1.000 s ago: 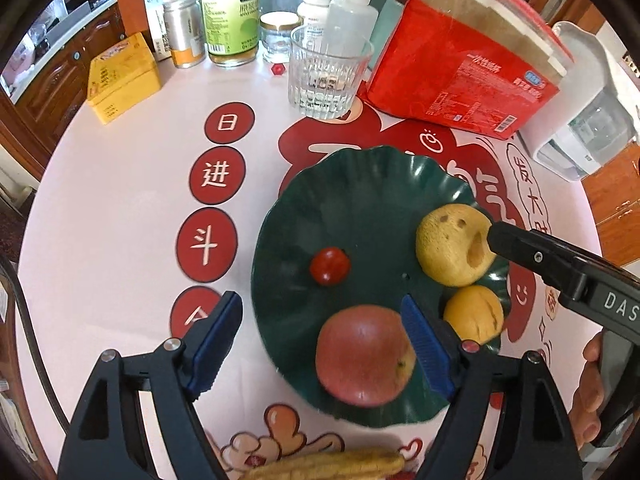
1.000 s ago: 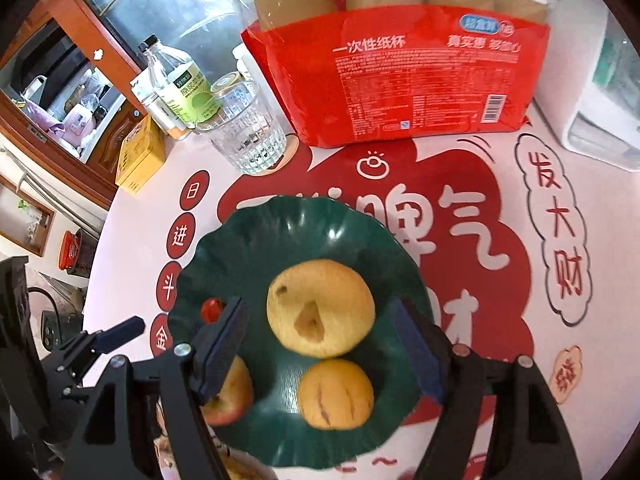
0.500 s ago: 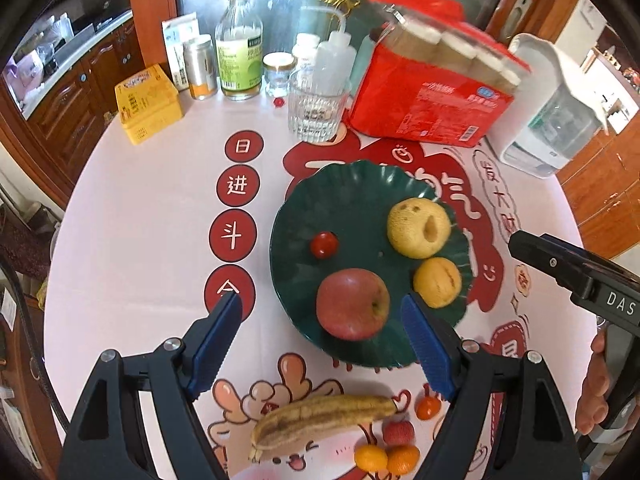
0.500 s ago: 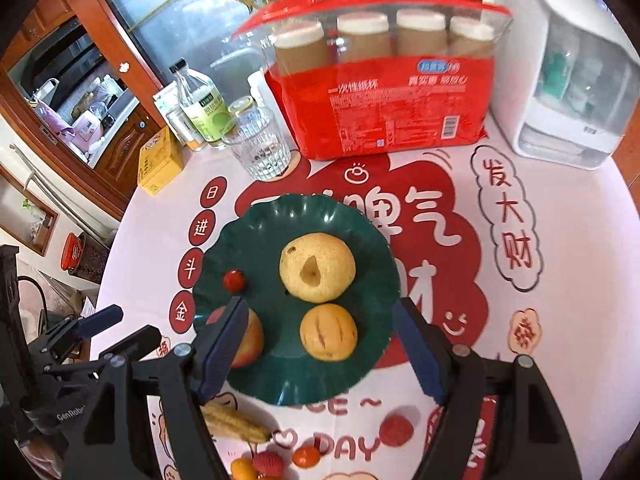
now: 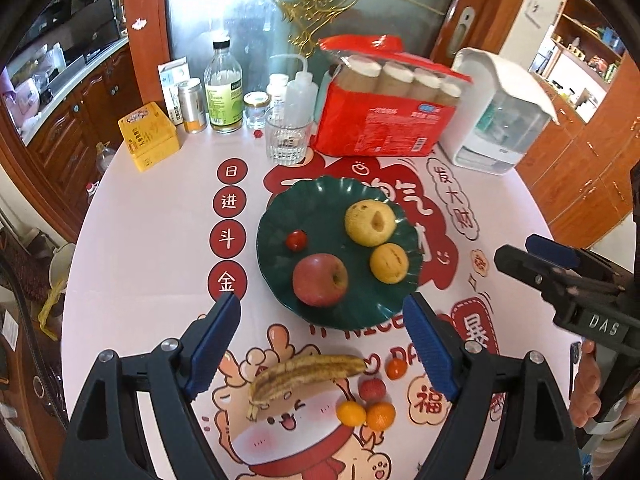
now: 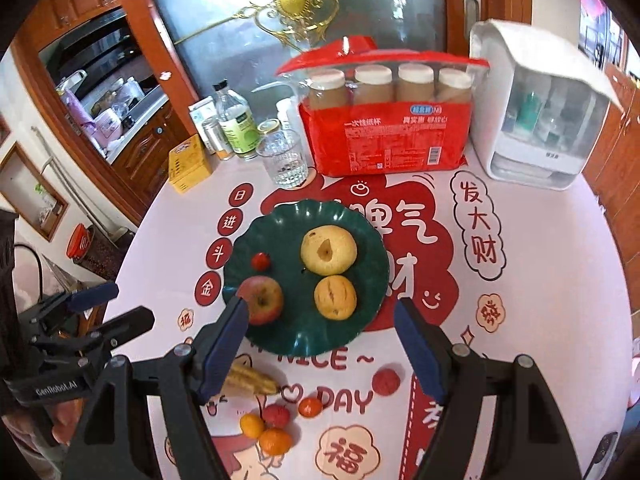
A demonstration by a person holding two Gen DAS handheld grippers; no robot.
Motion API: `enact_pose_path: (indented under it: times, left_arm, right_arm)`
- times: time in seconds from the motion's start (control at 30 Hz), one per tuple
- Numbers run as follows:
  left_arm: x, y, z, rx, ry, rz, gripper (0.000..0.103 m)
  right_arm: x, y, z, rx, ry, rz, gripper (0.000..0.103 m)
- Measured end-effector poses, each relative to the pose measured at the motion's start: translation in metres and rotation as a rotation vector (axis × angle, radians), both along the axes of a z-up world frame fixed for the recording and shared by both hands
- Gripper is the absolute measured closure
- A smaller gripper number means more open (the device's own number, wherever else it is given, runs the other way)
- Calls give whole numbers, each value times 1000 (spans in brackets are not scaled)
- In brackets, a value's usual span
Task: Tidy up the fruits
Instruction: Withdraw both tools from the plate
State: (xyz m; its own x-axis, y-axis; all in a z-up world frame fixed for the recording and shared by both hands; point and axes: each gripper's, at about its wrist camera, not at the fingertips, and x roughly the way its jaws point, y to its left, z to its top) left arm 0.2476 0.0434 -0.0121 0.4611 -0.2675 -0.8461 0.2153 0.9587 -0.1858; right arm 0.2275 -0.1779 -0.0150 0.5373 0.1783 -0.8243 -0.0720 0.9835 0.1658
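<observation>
Banana crosswise, stem probably left

Each tool is a black plastic frame with two angled arms, silver screws at the joints, and blue ribbed pads. The left tool carries white "GenRobot.AI" lettering on its side; the right tool shows white "DAS". Bare fingers wrap the right handle.

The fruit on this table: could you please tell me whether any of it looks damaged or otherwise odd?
The banana, lying on the tablecloth near the green plate, is heavily browned. The larger yellow fruit on the plate has a dark gouge in its skin.
</observation>
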Motion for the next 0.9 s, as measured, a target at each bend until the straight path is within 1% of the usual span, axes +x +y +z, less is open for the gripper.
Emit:
enact_pose_path:
  times: [0.13, 0.23, 0.3, 0.53, 0.73, 0.9]
  left_arm:
    - [-19, 1, 7, -8, -16, -18, 20]
    - [-36, 0, 11, 14, -49, -29, 20]
    - [-48, -1, 14, 29, -78, -35, 20]
    - [-84, 6, 20, 32, -155, -52, 19]
    - [-108, 13, 6, 17, -169, -41, 19]
    - [-120, 13, -19, 18, -150, -28, 18]
  right_arm:
    - [-25, 8, 10, -40, -32, 26, 27]
    - [-45, 13, 12, -51, -50, 42, 27]
    - [-56, 15, 12, -52, -53, 50, 27]
    - [-95, 30, 4, -70, -77, 82, 27]
    - [-120, 40, -16, -72, -71, 106, 27]
    - [-132, 45, -36, -80, -59, 111, 27]
